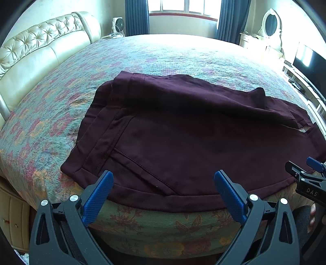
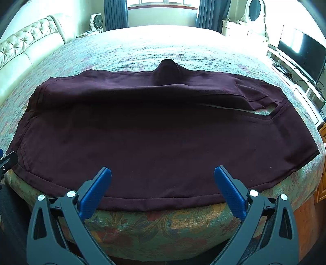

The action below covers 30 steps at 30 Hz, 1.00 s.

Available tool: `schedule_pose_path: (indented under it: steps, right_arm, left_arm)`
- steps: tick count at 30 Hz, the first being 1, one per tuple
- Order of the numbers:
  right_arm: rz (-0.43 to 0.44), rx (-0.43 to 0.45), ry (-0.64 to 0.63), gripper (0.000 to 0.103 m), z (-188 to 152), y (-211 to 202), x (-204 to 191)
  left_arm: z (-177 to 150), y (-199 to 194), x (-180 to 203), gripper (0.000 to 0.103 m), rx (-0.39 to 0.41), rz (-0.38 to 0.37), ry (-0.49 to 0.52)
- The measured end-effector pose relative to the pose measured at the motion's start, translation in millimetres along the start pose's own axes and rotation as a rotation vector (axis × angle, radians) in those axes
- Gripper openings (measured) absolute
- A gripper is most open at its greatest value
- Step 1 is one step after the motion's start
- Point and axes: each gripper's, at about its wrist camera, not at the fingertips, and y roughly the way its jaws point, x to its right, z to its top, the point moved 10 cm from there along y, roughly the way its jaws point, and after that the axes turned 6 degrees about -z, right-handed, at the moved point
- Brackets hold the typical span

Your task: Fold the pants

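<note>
Dark maroon pants (image 1: 183, 134) lie spread on the bed, waistband and pocket seam toward the left, one long edge along the bed's near side. In the right wrist view the pants (image 2: 163, 132) stretch across the whole width, with a small raised bump of cloth at their far edge. My left gripper (image 1: 164, 177) hovers open just above the near edge by the waistband, nothing between its blue pads. My right gripper (image 2: 163, 173) is open too, over the near edge farther right, its pads apart from the cloth. The right gripper (image 1: 311, 169) shows at the left wrist view's right border.
The bed (image 1: 61, 106) has a floral cover and a cream tufted headboard (image 1: 40, 44) at the left. A fan and curtained window stand behind. A vanity mirror (image 2: 254, 8) and a television (image 2: 303, 55) on a low shelf are at the right.
</note>
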Motion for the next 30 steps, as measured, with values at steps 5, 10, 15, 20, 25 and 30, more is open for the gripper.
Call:
schedule_pose_path:
  steps: [5,10,15,20,25,30]
  right_arm:
    - [0.001,-0.003,-0.001,0.101,0,0,0]
    - [0.008,-0.004,-0.009,0.101,-2,0,-5]
    - [0.010,-0.015,-0.018,0.101,-5,1,-7]
    - [-0.006,-0.042,-0.037,0.101,-9,2,-6]
    - [-0.009,-0.020,-0.022,0.101,-3,-1,-1]
    - [0.028,-0.021,0.021,0.101,11,-5,18]
  left_arm:
    - [1,-1,0,0.099,0.006,0.001,0.005]
    - [7,-9,7,0.099,0.061,0.050,0.077]
    - [5,-7,8,0.099,0.048,0.048,0.080]
    - [2,-3,4,0.099,0.027,0.048,0.060]
    - [1,-2,2,0.099,0.021,0.050,0.052]
    - [-2,1,1,0.099,0.012,0.054,0.049]
